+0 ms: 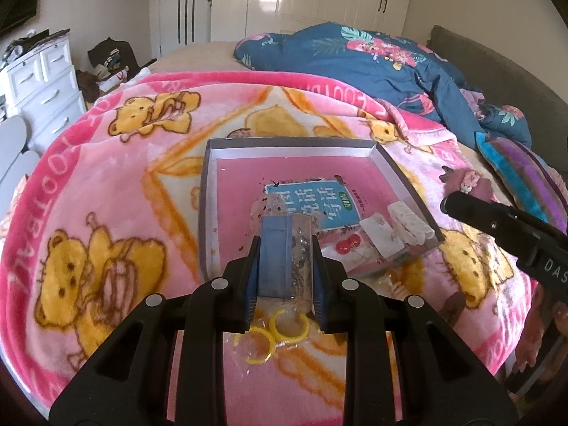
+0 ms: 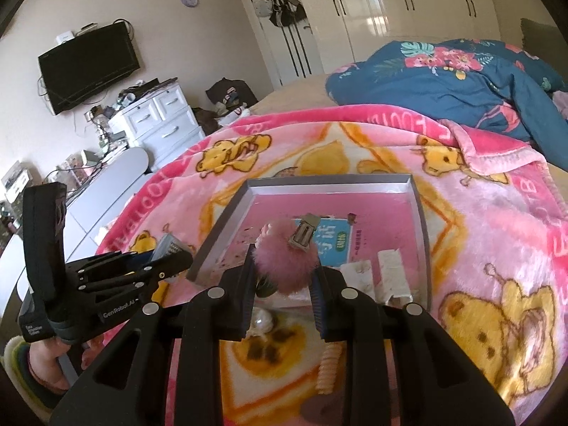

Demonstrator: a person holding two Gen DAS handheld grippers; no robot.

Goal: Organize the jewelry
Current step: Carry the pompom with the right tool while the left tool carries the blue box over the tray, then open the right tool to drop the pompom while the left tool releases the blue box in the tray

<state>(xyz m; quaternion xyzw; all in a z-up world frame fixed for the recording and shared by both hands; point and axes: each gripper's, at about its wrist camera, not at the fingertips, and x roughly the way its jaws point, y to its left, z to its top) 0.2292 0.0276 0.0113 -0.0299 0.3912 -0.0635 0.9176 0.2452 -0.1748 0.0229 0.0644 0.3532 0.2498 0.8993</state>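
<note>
The left gripper (image 1: 285,248) is pinched onto a clear little bag (image 1: 284,259) with a blue card and sparkly jewelry inside, and holds it up over the near edge of the tray (image 1: 209,177), probably so it can be dropped in with the rest. The right gripper (image 2: 282,273) squeezes one fluffy pink hair clip (image 2: 285,261) by its puff, with the metal clip part sticking up, also just above the tray's (image 2: 227,223) near edge. The tray sits in the middle of the pink bear blanket (image 1: 106,163) on the bed, so both hands can reach it. Inside I count one blue-green book (image 1: 312,202), two white cards (image 1: 394,227) near the right wall, and one pair of red cherry beads (image 1: 348,245) by the near edge. Still out on the blanket are three yellow rings (image 1: 273,330) below the left gripper, one pearl (image 2: 261,319) and one peach spiral hair tie (image 2: 328,365) below the right one.
</note>
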